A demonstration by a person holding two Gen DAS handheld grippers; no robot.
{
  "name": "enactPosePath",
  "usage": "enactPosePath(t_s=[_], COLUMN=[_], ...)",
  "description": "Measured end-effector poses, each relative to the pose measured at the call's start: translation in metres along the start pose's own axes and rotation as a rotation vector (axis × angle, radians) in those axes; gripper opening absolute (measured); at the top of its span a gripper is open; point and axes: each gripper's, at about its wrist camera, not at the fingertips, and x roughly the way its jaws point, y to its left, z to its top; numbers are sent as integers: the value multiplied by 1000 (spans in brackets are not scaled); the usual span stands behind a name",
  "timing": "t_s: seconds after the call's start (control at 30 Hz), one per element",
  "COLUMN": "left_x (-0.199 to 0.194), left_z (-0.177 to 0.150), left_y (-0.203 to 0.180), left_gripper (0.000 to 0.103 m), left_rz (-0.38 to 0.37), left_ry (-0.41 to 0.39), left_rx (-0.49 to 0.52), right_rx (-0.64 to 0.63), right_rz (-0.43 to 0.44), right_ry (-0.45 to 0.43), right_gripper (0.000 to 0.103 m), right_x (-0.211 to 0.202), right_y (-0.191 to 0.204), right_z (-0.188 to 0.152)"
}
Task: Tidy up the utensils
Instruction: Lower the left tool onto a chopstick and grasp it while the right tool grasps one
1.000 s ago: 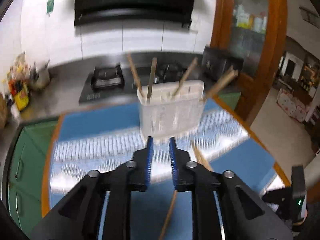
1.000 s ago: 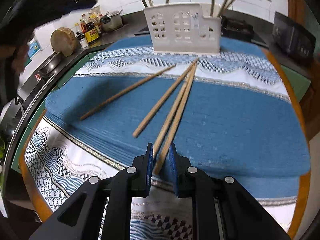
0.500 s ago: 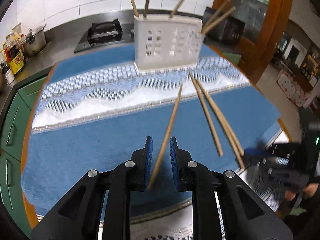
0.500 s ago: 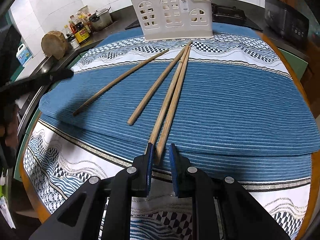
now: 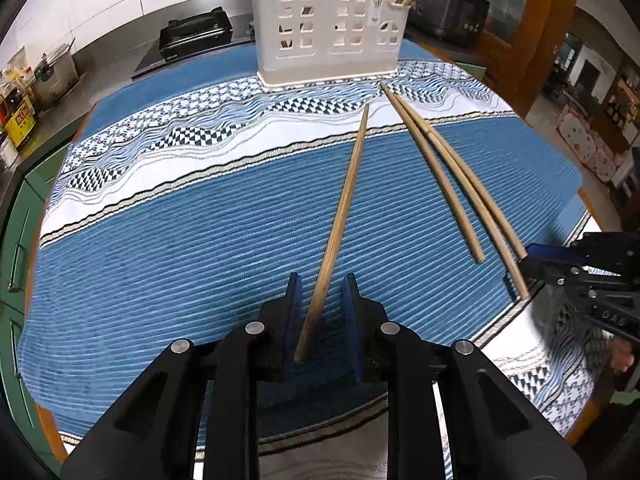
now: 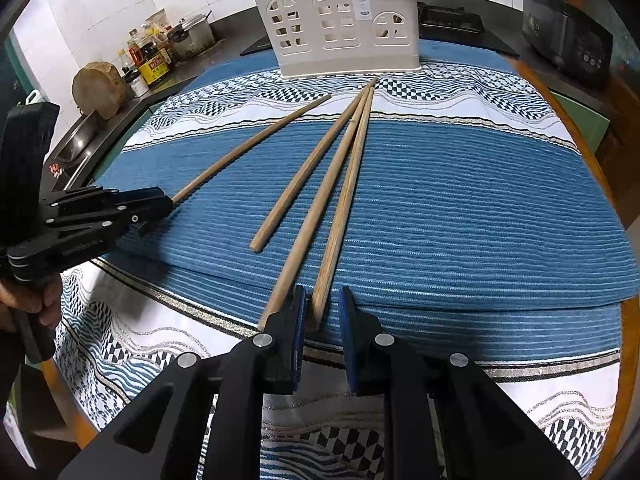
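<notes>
Several wooden chopsticks lie on a blue mat [image 5: 200,240]. My left gripper [image 5: 322,288] is open, its jaws either side of the near end of one chopstick [image 5: 344,204]; in the right wrist view it shows at the left [image 6: 160,204] by that chopstick [image 6: 256,140]. My right gripper [image 6: 322,300] is open around the near end of another chopstick [image 6: 344,204], with a third chopstick [image 6: 316,208] just left of it. A white utensil holder [image 5: 326,28] with several chopsticks upright in it stands at the far edge, also in the right wrist view [image 6: 340,28].
A fourth, shorter chopstick [image 6: 304,172] lies between the two grippers. A patterned cloth [image 6: 140,344] covers the round table under the mat. Behind are a stove [image 5: 192,36], a pot and bottles [image 6: 160,60], and a black appliance [image 6: 568,40].
Both grippers have come down and forward to the chopstick ends. The left gripper swung from near the holder down to the mat, and its jaws now stand wider apart.
</notes>
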Motion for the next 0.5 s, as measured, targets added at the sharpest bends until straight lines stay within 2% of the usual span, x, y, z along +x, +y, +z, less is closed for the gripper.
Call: enactPosePath(t_s=[0.17,0.23,0.4,0.5], left_x=[6,7,8,8], left_z=[0,1,3,3], left_y=[1,0,-3,-3], left_gripper=[22,21,19,14], left_rz=[7,12,25,33], left_ry=[7,5,4,-1], left_rx=[4,7,15,7], right_rx=[4,3,1,0], right_rz=[-5,-10,-18,-19], right_ry=[7,6,10,12], right_gripper=[14,10,10,11], right_x=[1,0,0,2], right_y=[-1,-1,-1,-2], right_z=[0,0,1,0])
